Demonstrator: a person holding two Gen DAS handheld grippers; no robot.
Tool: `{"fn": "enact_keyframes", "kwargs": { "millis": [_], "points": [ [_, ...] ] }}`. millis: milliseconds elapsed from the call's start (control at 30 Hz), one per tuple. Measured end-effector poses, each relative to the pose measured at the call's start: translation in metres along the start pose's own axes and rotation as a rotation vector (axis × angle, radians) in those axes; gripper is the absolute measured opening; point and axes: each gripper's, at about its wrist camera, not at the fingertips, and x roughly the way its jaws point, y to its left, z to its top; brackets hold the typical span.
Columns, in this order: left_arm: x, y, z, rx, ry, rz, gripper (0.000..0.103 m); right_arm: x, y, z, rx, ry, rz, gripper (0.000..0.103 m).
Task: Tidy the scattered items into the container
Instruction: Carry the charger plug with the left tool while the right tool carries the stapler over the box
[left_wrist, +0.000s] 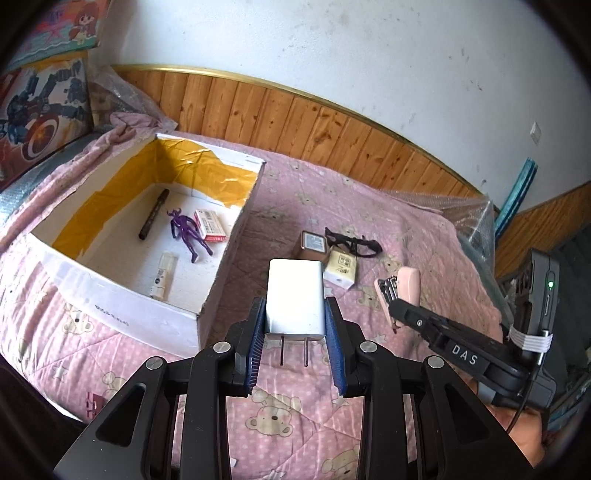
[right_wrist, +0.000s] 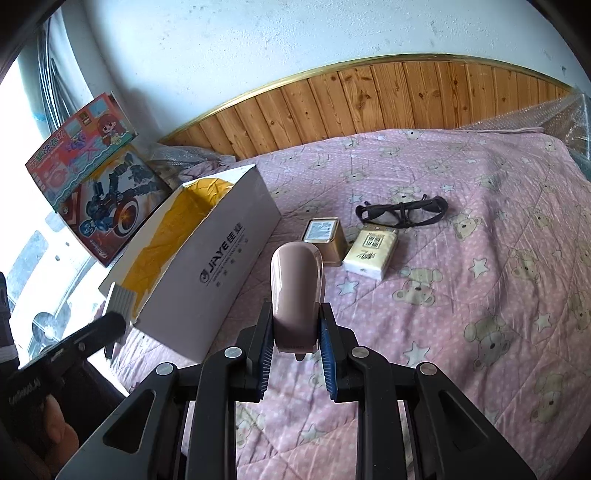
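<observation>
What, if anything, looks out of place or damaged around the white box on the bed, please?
The white box has torn yellow paper lining, ragged along its inner walls. Glasses, a tin and a tissue pack lie loose on the pink quilt instead of inside.

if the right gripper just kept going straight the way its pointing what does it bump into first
Probably the small gold tin. The right gripper, shut on the pink stapler, points down toward the pink bedspread, and the tin lies right past the stapler's tip. Depth is unclear, so it may meet the bedspread first.
</observation>
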Motion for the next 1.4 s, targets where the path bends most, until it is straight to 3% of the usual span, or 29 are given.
{"fn": "enact_keyframes", "kwargs": {
  "millis": [400, 833, 1400],
  "points": [
    [-0.017, 0.034, 0.003, -0.081, -0.044, -0.017, 0.032, -0.025, 0.051, -0.017, -0.117, -0.034, 0.023, 0.024],
    [-0.035, 0.069, 0.012, -0.162, -0.105, -0.017, 0.032, -0.046, 0.103, 0.000, -0.248, -0.095, 0.053, 0.024],
    [-0.056, 0.117, 0.026, -0.249, -0.174, 0.016, 0.032, -0.042, 0.153, 0.018, -0.325, -0.107, 0.105, 0.024]
  ]
}}
